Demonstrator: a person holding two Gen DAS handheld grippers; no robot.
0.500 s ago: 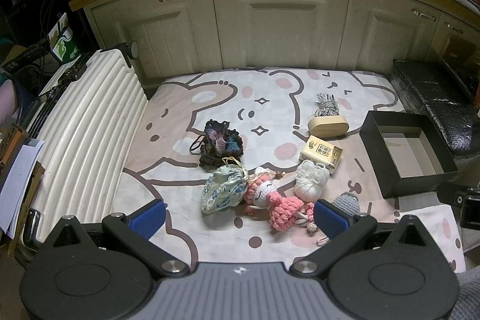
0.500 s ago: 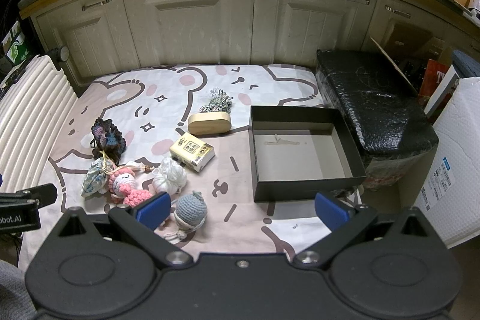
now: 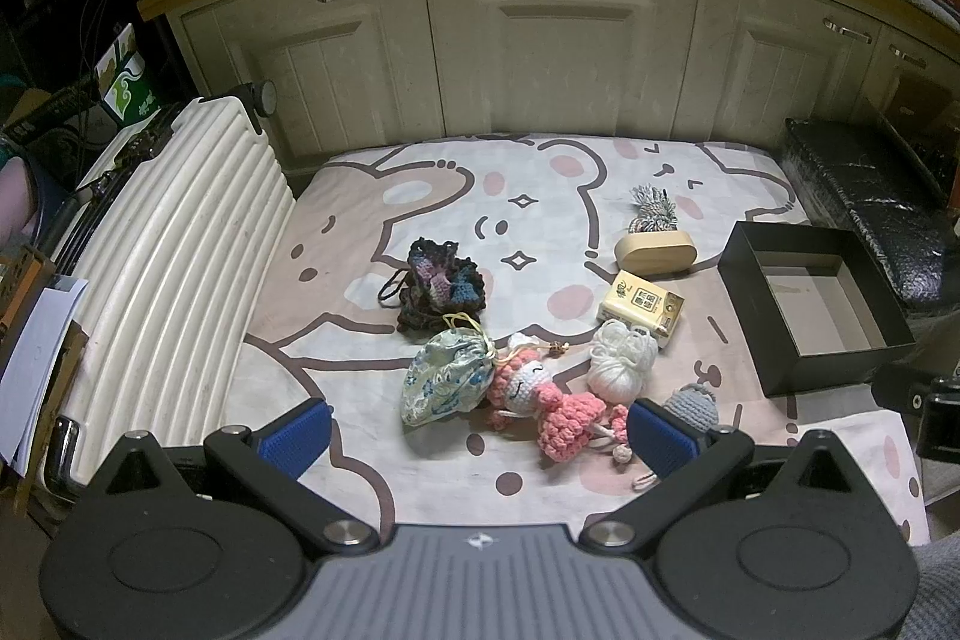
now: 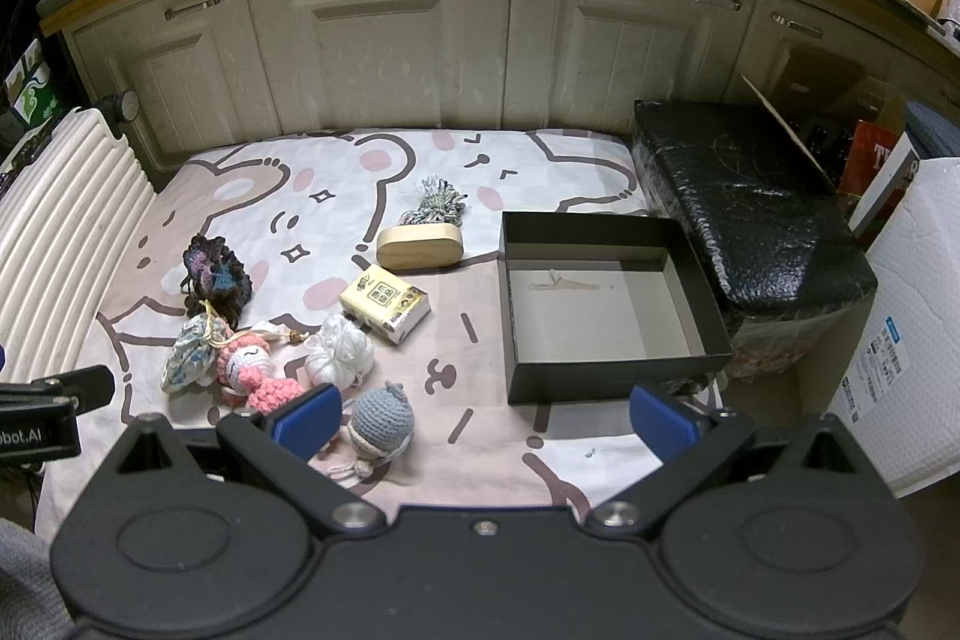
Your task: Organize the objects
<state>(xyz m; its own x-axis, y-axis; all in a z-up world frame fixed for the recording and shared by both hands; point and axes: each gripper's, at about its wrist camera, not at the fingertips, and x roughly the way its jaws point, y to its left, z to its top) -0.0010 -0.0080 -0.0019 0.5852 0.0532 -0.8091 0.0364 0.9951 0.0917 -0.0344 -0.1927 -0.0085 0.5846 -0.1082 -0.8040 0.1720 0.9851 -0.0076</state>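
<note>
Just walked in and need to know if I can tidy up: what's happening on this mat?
Sorting hasn't begun. Both tongs, left and right, hover open and hold nothing. The black box sits empty on the mat's right. The small items lie loose left of it: pink doll, white yarn, grey doll, pouch, tissue pack and wooden case.

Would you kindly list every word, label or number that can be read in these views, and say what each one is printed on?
"obot.AI", cut off by the frame edge: on the left gripper's body.
"TV", partly hidden: on the red book behind the black wrapped bundle.
Yellow tissue pack: printed characters, too small to read.
White padded mailer: blue label, too blurred to read.
Green and white carton: markings unreadable.
</note>
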